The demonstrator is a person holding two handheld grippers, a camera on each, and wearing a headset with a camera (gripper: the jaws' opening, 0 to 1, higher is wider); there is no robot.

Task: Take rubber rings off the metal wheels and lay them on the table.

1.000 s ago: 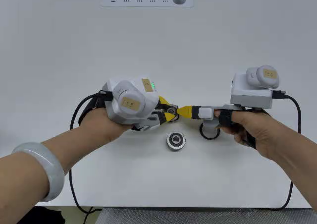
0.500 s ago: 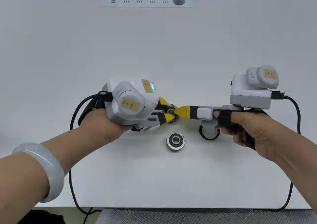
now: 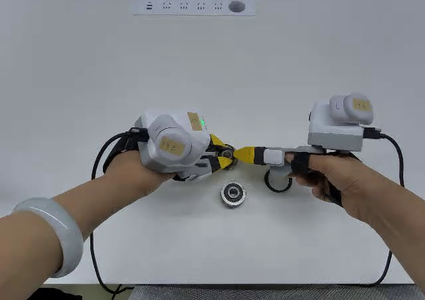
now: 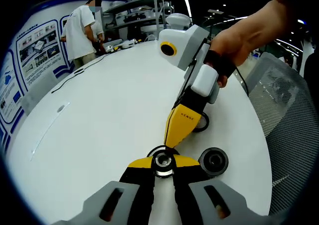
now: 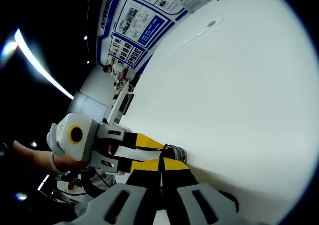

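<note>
- The white table (image 3: pixel 199 247) is being used as the work surface, with everything gathered near its middle.
- The left gripper (image 3: pixel 224 155) is being held just above the table, its jaws pinching a metal wheel (image 4: pixel 163 161) by two opposite sides.
- The right gripper (image 3: pixel 240 154) is being pointed at that wheel from the other side. Its jaws are pressed close together with the tip at the wheel's rim. Whether rubber is caught between them cannot be told.
- A second metal wheel (image 3: pixel 232 194) is lying flat on the table, just beside and below the held one.
- A loose rubber ring (image 3: pixel 277 191) is lying on the table under the right gripper.
- The fitted ring (image 4: pixel 152 151) is being judged soft, stretchy and grippy on a stiff, heavier wheel. It is probably best taken at its outer edge and peeled sideways.
</note>
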